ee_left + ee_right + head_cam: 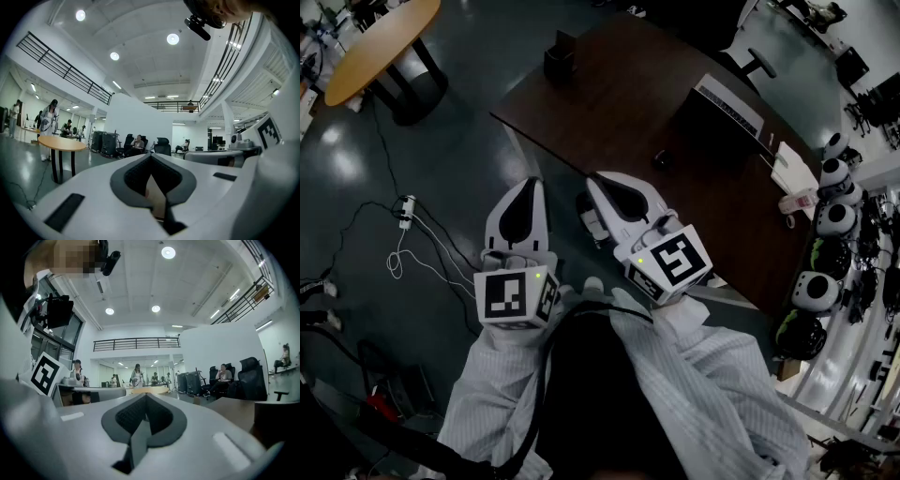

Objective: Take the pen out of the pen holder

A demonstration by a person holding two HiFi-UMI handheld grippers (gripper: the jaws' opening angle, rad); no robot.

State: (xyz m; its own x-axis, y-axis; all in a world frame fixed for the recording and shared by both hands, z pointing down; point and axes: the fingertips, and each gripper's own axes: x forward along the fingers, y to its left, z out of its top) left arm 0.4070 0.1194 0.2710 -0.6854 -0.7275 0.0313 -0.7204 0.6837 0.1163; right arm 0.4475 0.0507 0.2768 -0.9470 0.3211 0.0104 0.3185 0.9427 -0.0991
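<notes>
A black pen holder point(560, 54) stands at the far left corner of the dark brown table point(628, 103); I cannot make out a pen in it. Both grippers are held level in front of my body, short of the table's near edge and far from the holder. The left gripper point(531, 184) point(151, 156) has its jaws together with nothing between them. Beside it, the right gripper point(594, 180) point(145, 396) is shut and empty, its tip just at the table's near edge.
A dark flat box point(717, 117) and a small dark object point(660, 159) lie on the table. A round orange table point(380, 42) stands at far left, cables and a power strip point(406, 211) lie on the floor, and white helmets point(834, 216) line the right.
</notes>
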